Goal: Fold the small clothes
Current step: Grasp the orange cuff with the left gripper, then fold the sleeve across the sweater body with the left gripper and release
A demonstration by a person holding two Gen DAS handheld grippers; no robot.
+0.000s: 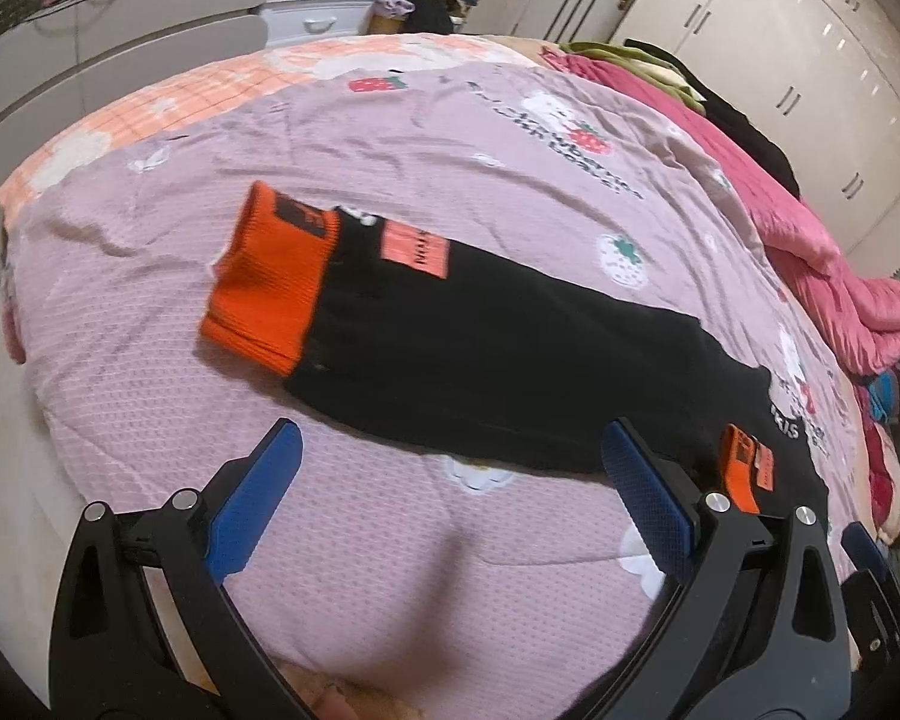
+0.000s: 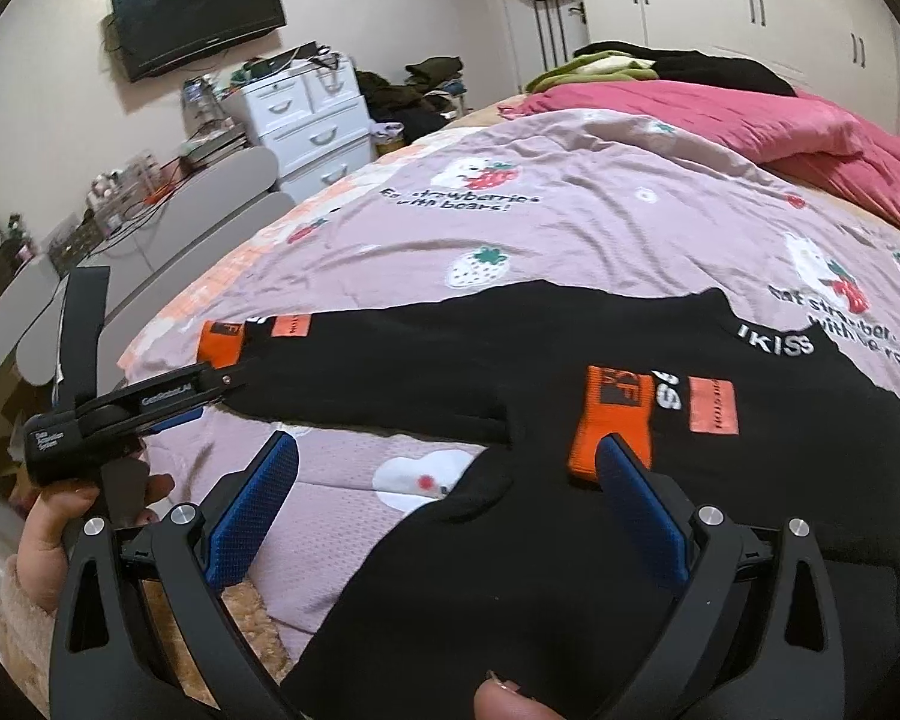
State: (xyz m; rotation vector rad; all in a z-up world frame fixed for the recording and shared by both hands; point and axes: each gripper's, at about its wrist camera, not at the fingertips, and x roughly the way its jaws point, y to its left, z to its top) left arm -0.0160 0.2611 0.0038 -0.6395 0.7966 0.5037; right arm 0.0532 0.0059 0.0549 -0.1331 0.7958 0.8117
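1. your left gripper [image 1: 450, 480] and right gripper [image 2: 450, 480] jaws both stand apart, gripping nothing.
2. the black sweater [image 2: 450, 360] lies spread on the bed [image 2: 570, 228] ahead of both jaws.
3. no fold looks finished; sleeves and body remain.

Left gripper [image 1: 447, 483]: matt black plastic arms, blue finger pads [image 1: 257, 498] with a fine dimpled rubbery texture, shiny metal pivot pins. Right gripper [image 2: 447, 495]: same build. Ahead of the left jaws, black garment [image 1: 486, 354]: soft matt cloth, probably fleece or knit, too blurred to be sure. Its orange cuff [image 1: 267, 282] is ribbed knit; a second cuff [image 2: 615, 420] touching the right jaws' right pad matches. Quilt [image 1: 150, 396] under both jaws: lilac waffle-textured cloth, matt, creased. Wardrobe doors [image 1: 768, 60] far beyond: glossy.
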